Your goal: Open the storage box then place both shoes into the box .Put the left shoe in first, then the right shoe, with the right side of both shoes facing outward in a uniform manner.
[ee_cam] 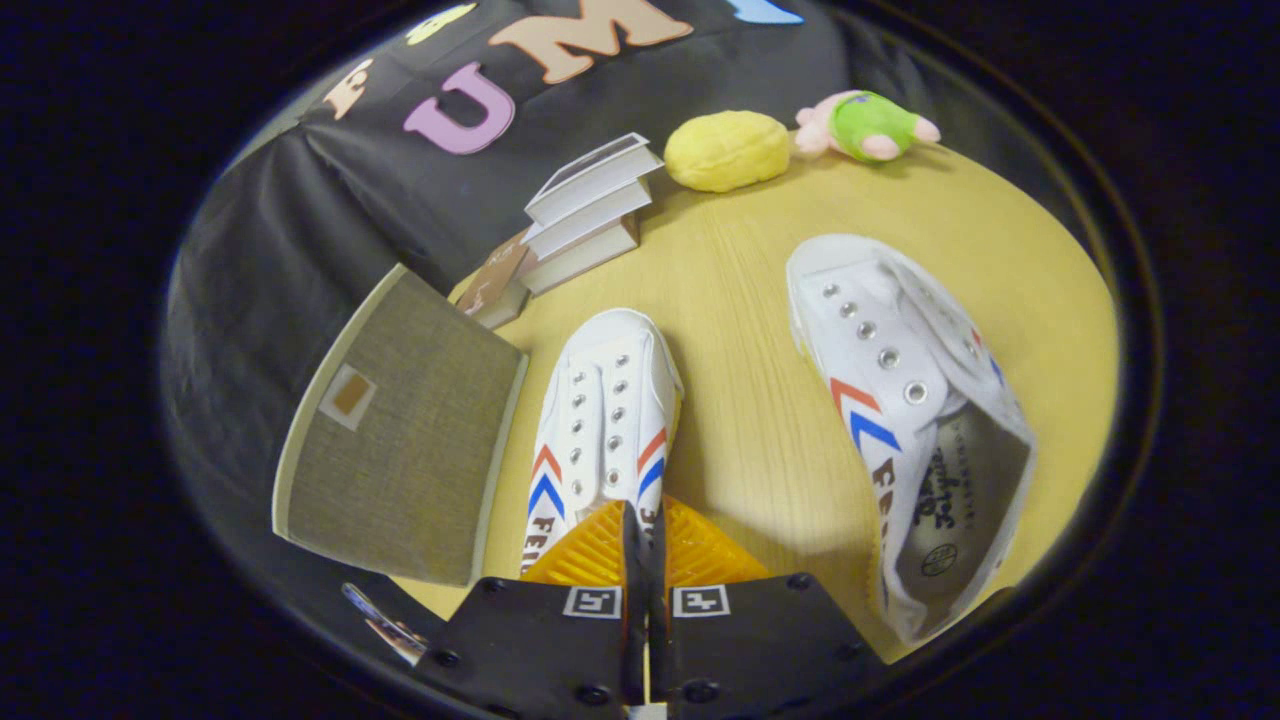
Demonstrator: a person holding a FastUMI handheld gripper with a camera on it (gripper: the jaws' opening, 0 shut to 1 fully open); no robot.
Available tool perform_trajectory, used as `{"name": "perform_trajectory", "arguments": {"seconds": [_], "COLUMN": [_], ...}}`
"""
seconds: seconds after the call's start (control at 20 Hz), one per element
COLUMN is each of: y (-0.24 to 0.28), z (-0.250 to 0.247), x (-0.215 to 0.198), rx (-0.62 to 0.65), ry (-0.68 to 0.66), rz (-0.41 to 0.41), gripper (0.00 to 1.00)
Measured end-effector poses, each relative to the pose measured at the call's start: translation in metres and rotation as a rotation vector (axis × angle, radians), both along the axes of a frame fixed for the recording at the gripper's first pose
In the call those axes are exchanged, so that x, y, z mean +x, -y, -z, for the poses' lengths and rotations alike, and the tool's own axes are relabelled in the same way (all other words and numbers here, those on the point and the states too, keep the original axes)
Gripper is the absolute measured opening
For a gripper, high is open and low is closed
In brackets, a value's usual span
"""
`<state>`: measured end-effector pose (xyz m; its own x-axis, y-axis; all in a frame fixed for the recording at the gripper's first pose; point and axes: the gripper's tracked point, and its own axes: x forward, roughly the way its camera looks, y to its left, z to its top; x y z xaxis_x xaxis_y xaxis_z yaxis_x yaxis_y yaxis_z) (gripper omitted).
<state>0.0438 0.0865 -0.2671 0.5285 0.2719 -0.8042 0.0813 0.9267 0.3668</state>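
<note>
My gripper (641, 530) is shut, its fingers pressed together on the rear opening edge of a white canvas shoe (605, 410) with red and blue chevrons. That shoe is upright and its toe points away from me, and the fingers hide its heel. A second matching shoe (900, 400) lies on its side to the right of the fingers, with its opening turned toward me and its insole showing. The storage box (400, 440), grey-brown fabric with a small label patch, stands just left of the held shoe; I cannot tell whether it is open.
Beyond the shoes, a stack of books (585, 215) leans by the booth wall. A yellow plush lump (727, 150) and a pink-and-green plush toy (868, 125) lie at the far edge of the round wooden table (750, 330).
</note>
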Motion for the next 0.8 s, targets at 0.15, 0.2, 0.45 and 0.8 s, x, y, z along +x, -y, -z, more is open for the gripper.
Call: {"name": "perform_trajectory", "arguments": {"seconds": [0.15, 0.2, 0.45, 0.8], "y": [-0.002, -0.005, -0.028, -0.047], "z": [-0.005, -0.006, -0.022, -0.066], "x": [0.0, 0.0, -0.004, -0.01], "rx": [0.05, 0.07, 0.224, 0.357], "ry": [0.004, 0.003, -0.017, 0.046], "rz": [0.037, 0.044, 0.071, 0.073], "gripper": [0.06, 0.06, 0.05, 0.05]}}
